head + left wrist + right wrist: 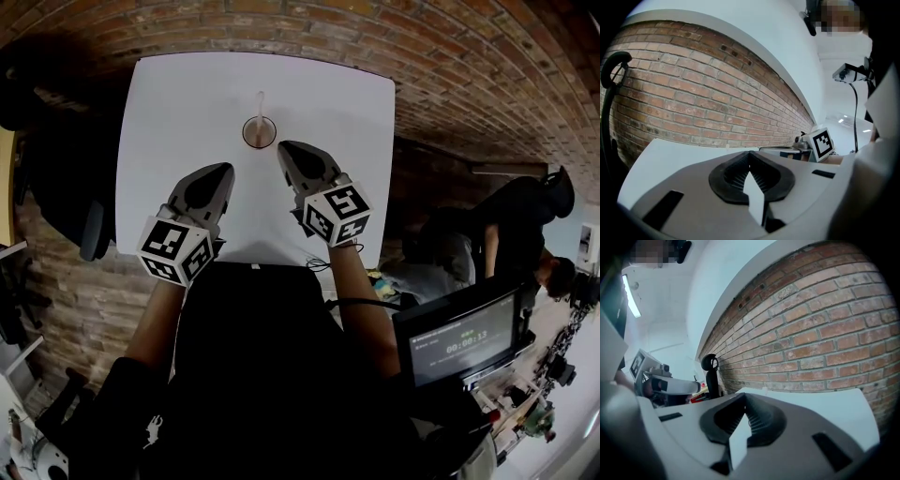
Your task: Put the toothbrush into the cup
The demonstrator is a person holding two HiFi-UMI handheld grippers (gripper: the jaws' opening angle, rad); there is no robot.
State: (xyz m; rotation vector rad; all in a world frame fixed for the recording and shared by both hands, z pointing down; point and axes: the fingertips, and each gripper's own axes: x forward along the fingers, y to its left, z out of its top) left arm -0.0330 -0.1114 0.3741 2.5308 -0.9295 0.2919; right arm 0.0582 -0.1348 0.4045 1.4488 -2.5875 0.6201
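We see the toothbrush (261,103) standing in the cup (259,133) on the white table (169,103).
On our side of the cup are both grippers, the right gripper (285,148) just beside it, the left gripper (223,172) farther off.

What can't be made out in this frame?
- Small round brownish cup: the left claw and right claw block it in their own gripper views.
- Thin white toothbrush standing in it: too small in the head view to tell its bristle end.
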